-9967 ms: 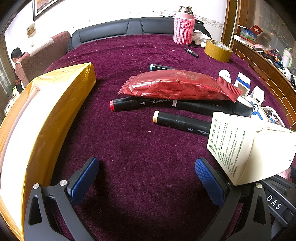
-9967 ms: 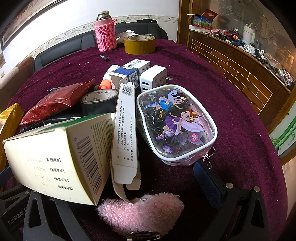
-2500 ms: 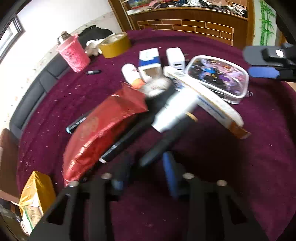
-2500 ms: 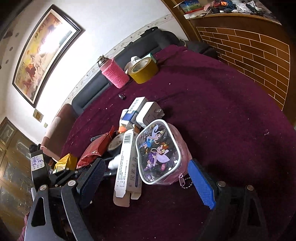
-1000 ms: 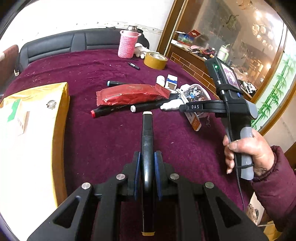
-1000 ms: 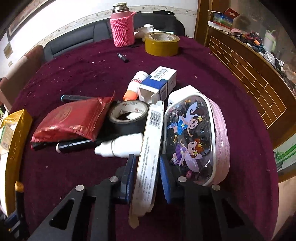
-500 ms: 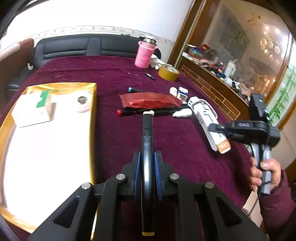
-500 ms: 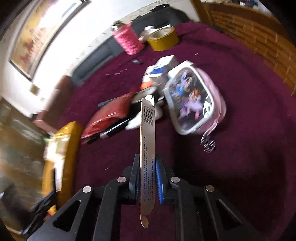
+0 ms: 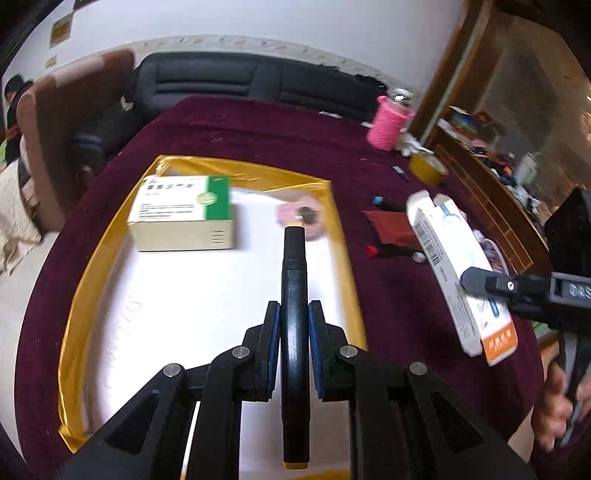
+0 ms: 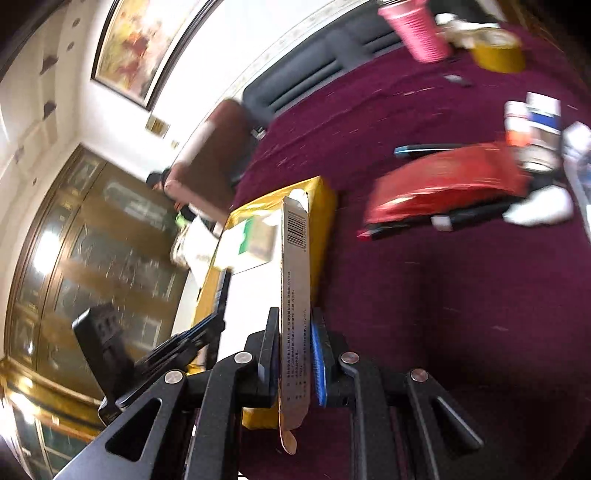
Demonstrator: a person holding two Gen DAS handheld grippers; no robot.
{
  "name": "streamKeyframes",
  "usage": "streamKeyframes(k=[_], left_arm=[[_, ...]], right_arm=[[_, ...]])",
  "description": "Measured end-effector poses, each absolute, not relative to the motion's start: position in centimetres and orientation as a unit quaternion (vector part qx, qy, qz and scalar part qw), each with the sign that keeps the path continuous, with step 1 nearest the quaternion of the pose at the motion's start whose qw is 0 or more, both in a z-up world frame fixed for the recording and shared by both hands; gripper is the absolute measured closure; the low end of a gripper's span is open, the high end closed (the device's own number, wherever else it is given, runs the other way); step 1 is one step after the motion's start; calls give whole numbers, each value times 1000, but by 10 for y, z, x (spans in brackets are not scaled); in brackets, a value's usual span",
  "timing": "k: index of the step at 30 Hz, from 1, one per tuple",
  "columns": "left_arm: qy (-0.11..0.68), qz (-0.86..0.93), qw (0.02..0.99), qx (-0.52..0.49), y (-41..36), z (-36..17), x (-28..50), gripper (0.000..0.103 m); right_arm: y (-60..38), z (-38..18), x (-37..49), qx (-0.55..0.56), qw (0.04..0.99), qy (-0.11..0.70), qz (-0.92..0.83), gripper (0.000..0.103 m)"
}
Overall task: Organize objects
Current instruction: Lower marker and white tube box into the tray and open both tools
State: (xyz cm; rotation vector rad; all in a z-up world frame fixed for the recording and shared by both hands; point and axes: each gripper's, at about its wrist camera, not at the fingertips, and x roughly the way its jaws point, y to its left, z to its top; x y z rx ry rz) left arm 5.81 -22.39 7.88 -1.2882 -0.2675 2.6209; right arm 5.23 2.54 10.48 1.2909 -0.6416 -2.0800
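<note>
Wall: white (image 9: 258, 22), with a framed painting (image 10: 136, 48)
Seating: black sofa (image 9: 221, 79) (behind the maroon worktop (image 9: 258, 136))
Side: brick-faced counter (image 9: 491, 206)

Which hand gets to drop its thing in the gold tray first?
Probably the left. Its gripper, jaws shut on the black marker, is above the gold tray. The right gripper holds the long white box beside the tray.

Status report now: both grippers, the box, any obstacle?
Left gripper shut on black marker, over gold box. Right gripper shut on slim white carton, beside the box. Green-white carton and pink item already inside.
</note>
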Motion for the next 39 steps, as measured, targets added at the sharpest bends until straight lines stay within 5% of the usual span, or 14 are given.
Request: streamKeyframes(k=[20,25,27,29,36,39], left_arm=[[-176,859,85,-474,-263,40,1,86],[-202,863,85,-454,-277,47,9,47],[-207,868,84,-444,-281,54,14,41],[-220,871,83,-432,-288,63,22,32],[-223,886,69,-401,-290,89,49,24],[-201,895,86,-389,-276,103,59,23]], right_arm=[[-113,52,-51,554,240,-127,-787,84],[-113,51,-58,547,233,-120,-795,83],[-108,55,-54,542,235,-127,-797,73],[-103,60,-51,534,240,-135,-799,49],[-79,105,-21,479,233,-83,-842,30],[-54,141,4,417,199,-24,-886,14]])
